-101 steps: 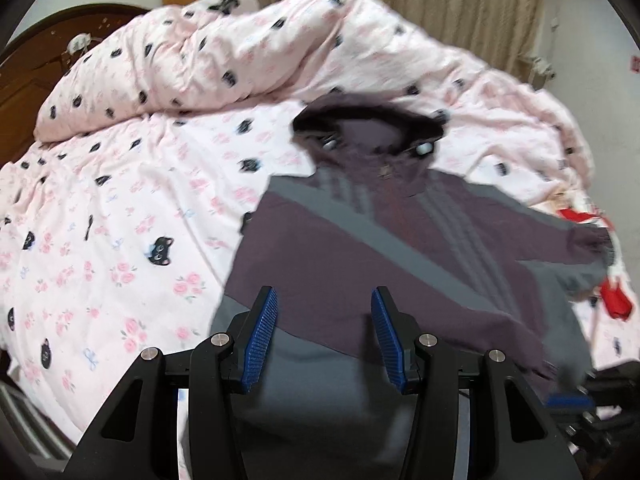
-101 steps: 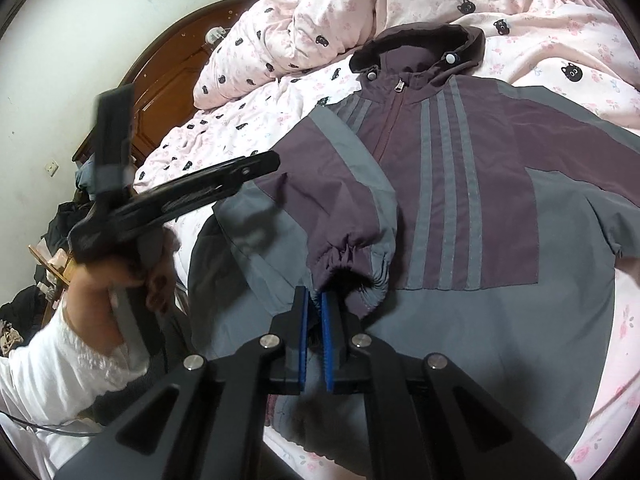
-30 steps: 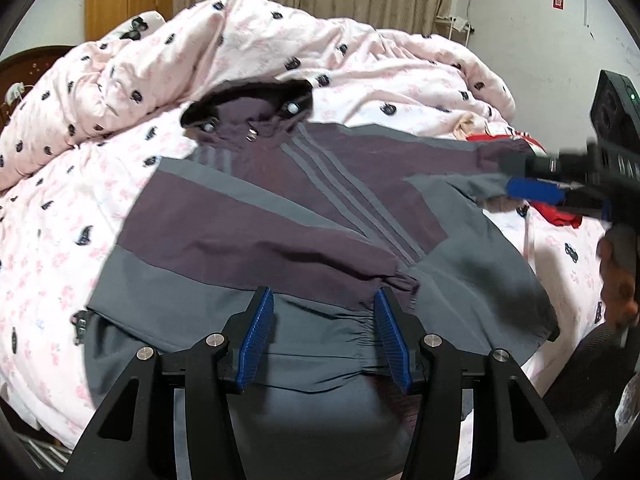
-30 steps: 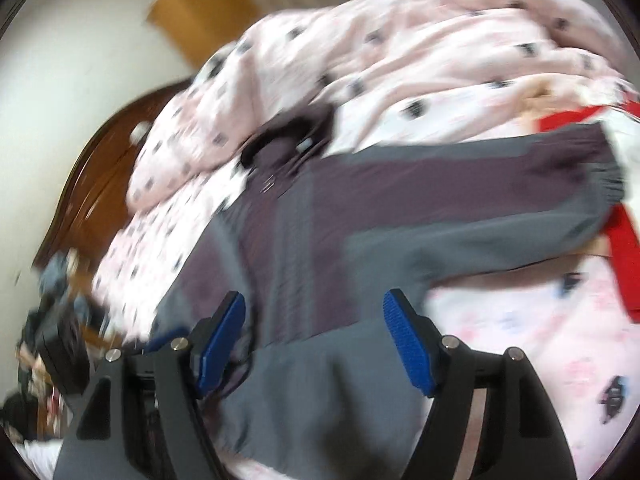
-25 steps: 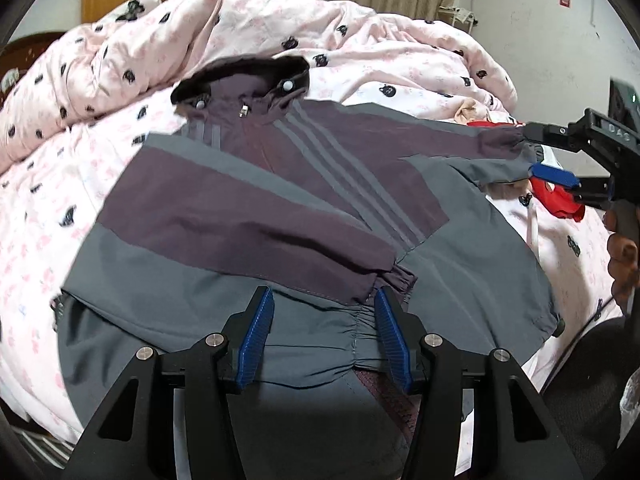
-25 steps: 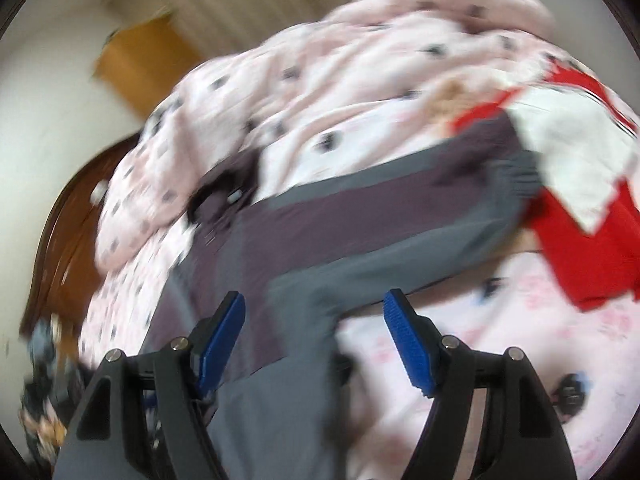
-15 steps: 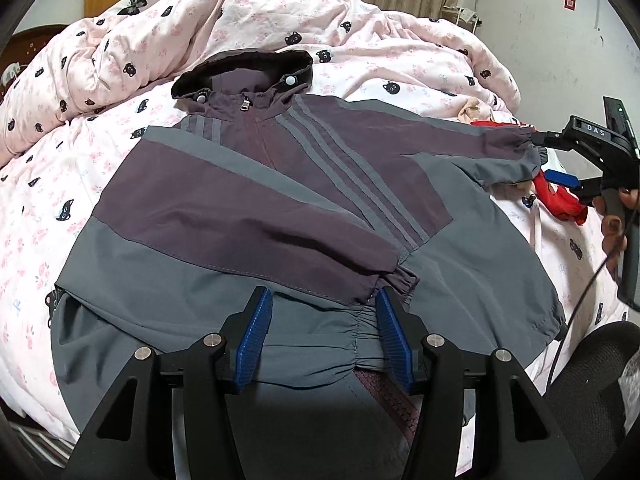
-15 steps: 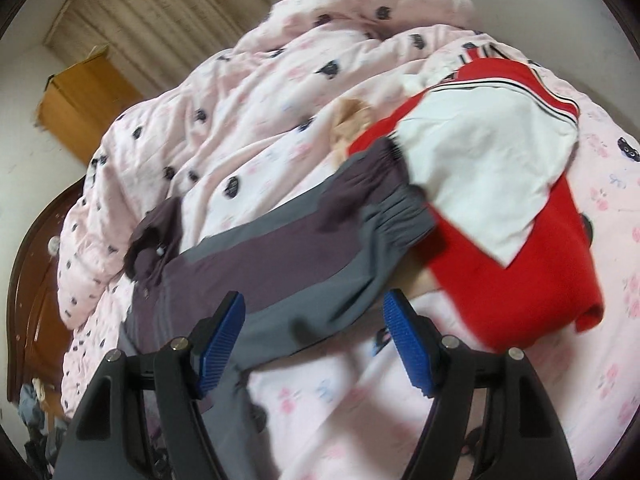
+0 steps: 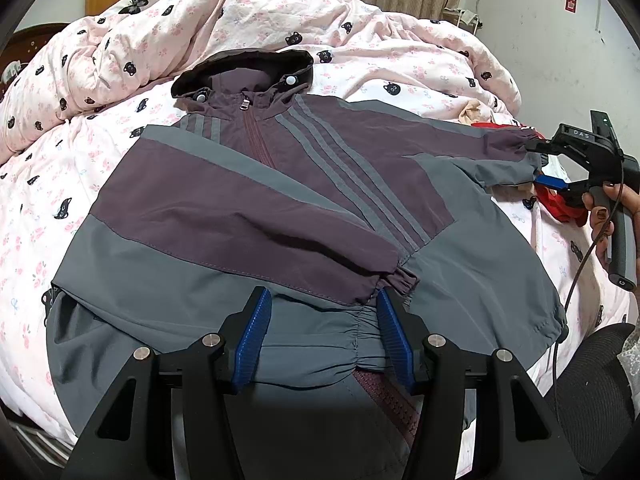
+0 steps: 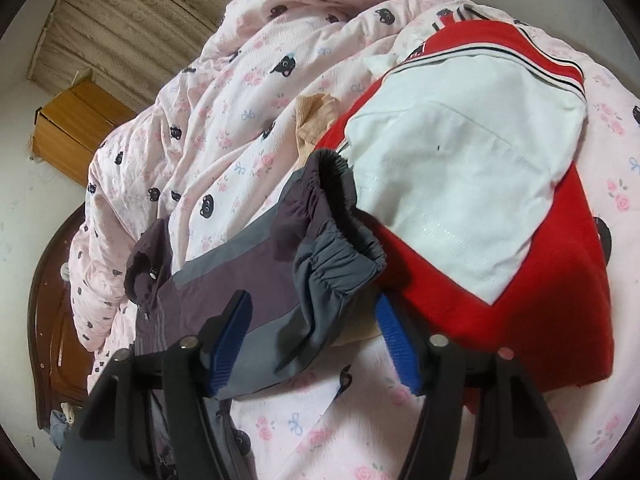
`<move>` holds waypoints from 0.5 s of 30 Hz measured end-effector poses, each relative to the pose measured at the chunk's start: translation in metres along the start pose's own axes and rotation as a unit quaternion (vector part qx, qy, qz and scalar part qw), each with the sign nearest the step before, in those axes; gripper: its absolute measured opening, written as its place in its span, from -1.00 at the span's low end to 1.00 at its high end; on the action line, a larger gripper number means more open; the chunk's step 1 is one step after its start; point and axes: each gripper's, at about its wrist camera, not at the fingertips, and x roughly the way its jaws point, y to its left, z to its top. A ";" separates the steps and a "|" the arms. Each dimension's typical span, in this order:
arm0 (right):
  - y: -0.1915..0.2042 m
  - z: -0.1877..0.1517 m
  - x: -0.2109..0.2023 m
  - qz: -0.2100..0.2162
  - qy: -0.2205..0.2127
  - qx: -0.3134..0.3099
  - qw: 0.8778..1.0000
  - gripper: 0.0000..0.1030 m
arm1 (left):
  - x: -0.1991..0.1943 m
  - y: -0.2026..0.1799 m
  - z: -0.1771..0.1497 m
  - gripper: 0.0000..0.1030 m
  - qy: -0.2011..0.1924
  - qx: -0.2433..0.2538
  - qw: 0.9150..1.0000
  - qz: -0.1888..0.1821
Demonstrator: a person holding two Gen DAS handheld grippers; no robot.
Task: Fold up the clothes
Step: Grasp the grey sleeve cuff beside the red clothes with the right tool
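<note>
A purple and grey hooded jacket (image 9: pixel 304 184) lies face up on the bed, its one sleeve folded across the front, that cuff (image 9: pixel 400 280) near the hem. My left gripper (image 9: pixel 322 336) hovers open over the hem, nothing between its pads. The other sleeve stretches out to the side, and its elastic cuff (image 10: pixel 332 240) lies between the blue pads of my right gripper (image 10: pixel 316 340). Those jaws are closing around the cuff, with gaps still showing on both sides. In the left wrist view the right gripper (image 9: pixel 540 164) stands at that cuff, held by a hand (image 9: pixel 604 216).
A red and white garment (image 10: pixel 500 200) lies just beyond the outstretched cuff, with a beige cloth (image 10: pixel 316 120) behind it. A bunched pink duvet (image 9: pixel 240 20) fills the back of the bed. A dark wooden headboard (image 10: pixel 48 320) stands at the left.
My right gripper swung out along the stretched sleeve to its cuff, rolled, and its jaws narrowed around the cuff. The left gripper stayed over the hem.
</note>
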 end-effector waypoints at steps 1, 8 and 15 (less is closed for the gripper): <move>0.000 0.000 0.002 0.002 0.000 0.001 1.000 0.12 | 0.000 0.000 0.000 -0.02 0.000 0.000 1.000 0.000; 0.003 0.004 0.008 -0.007 -0.001 -0.007 1.000 -0.33 | 0.000 0.000 0.000 -0.02 0.001 0.001 1.000 0.002; 0.009 0.004 0.003 -0.013 -0.013 -0.026 0.999 -0.67 | 0.000 -0.001 0.000 -0.02 0.002 -0.001 1.000 0.004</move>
